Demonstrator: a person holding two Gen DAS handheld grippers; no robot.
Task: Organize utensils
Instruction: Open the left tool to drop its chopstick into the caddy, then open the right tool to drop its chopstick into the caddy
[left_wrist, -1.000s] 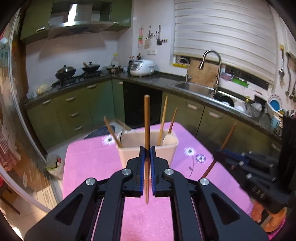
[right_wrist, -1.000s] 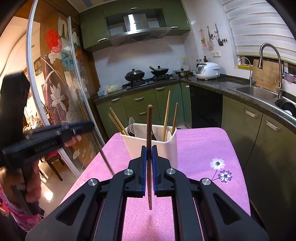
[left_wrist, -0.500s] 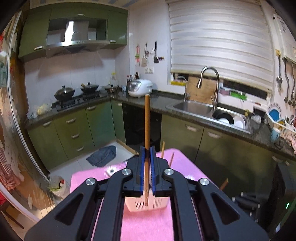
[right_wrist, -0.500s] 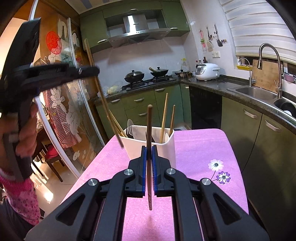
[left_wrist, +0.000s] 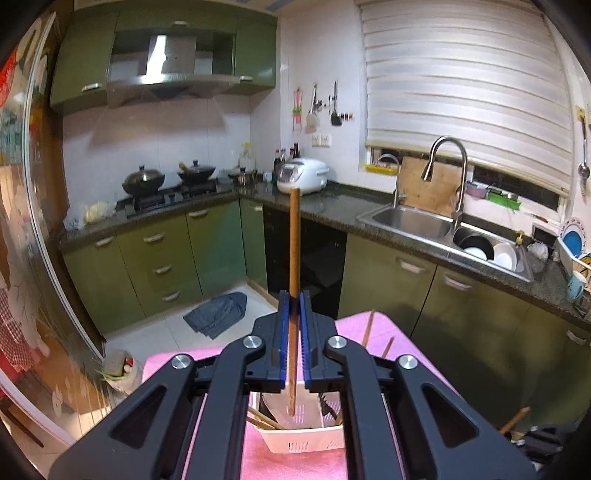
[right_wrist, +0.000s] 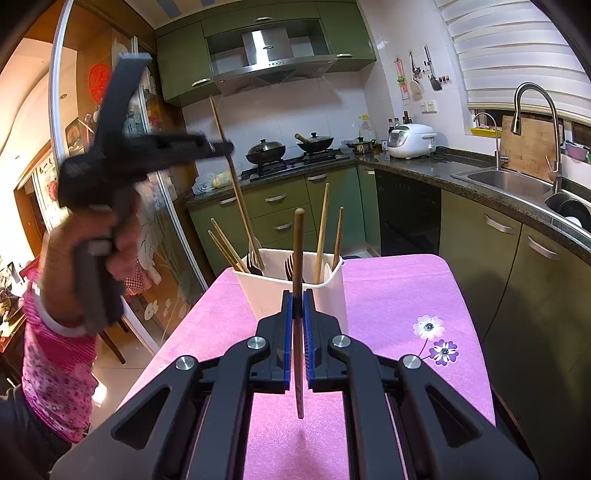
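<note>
Beyond and left of the jaws: two black lidded woks (left_wrist: 143, 180) on the stove under a steel range hood (left_wrist: 168, 61). Straight ahead: white rice cooker (left_wrist: 302, 175) on the dark stone counter. Right of the jaws: curved steel faucet (left_wrist: 448, 173) over the steel sink (left_wrist: 410, 223). Below left: blue cloth (left_wrist: 218, 312) on the tiled floor.

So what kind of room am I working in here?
A home kitchen, by the look of it: a range hood over woks on a gas hob, a steel sink with a tall tap, and green cabinets under a dark counter.
</note>
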